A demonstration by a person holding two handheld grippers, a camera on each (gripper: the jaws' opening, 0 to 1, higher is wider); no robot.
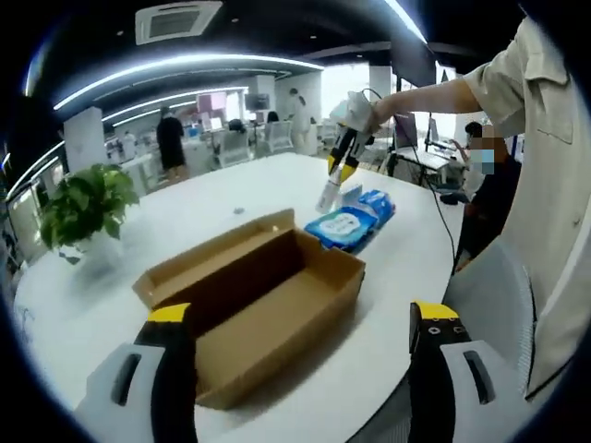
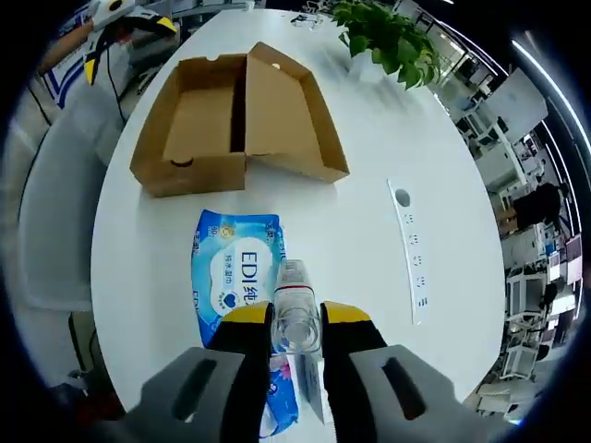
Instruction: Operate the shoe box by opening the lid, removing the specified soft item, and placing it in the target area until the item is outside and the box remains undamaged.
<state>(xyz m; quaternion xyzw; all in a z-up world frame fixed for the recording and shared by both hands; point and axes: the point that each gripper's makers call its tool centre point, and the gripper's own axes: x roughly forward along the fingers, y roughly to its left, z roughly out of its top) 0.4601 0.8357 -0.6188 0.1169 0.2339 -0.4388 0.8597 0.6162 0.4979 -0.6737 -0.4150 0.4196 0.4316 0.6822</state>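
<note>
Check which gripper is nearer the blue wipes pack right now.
Right. The right gripper hangs just above the blue wipes pack; the left gripper sits on the cardboard box's far side.

The wipes pack [image 2: 235, 305] (its near end) is hidden behind the right gripper [image 2: 295, 318].

A clear bottle [image 2: 295, 314] is clamped between the right gripper [image 2: 296, 325] jaws above a blue wipes pack [image 2: 235, 268]; the opened shoe box [image 2: 235, 115] lies beyond, mid-tabletop [image 2: 369, 221].
</note>
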